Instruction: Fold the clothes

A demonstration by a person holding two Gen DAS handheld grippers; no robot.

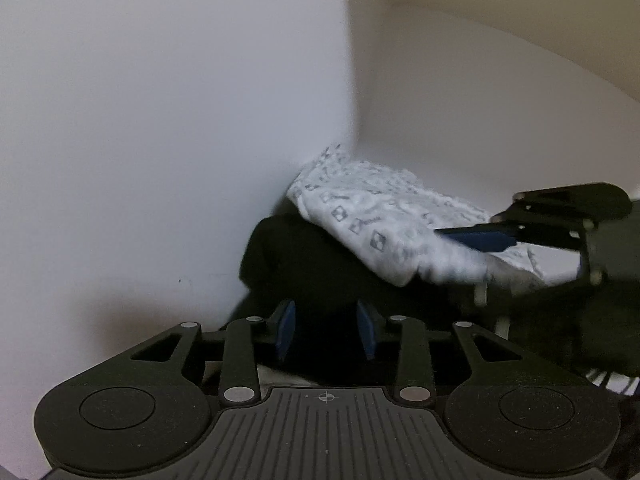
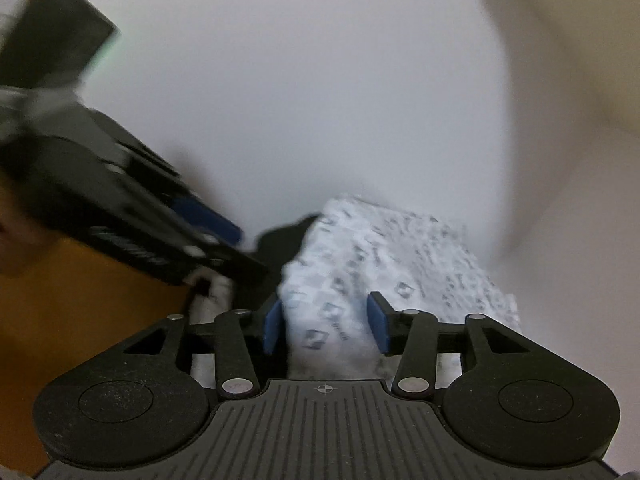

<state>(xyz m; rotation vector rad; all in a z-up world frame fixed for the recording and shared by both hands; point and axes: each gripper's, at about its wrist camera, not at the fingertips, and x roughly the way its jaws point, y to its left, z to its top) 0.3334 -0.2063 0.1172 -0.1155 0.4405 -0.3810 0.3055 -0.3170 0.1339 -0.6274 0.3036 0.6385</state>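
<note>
Where the white surface [image 1: 140, 160] meets the wall, a white patterned garment [image 1: 376, 216] lies folded atop a black garment [image 1: 304, 264] — both grippers hover over them: left gripper [image 1: 326, 326] jaws apart, right gripper [image 2: 326, 322] likewise apart, gripping nothing.

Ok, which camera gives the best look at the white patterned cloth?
The left wrist view: the patterned cloth shows nearly whole there, lying over a black garment by the wall, with the right gripper at its edge. The right wrist view shows the cloth closer but blurred, partly cut off by the open right gripper.
</note>
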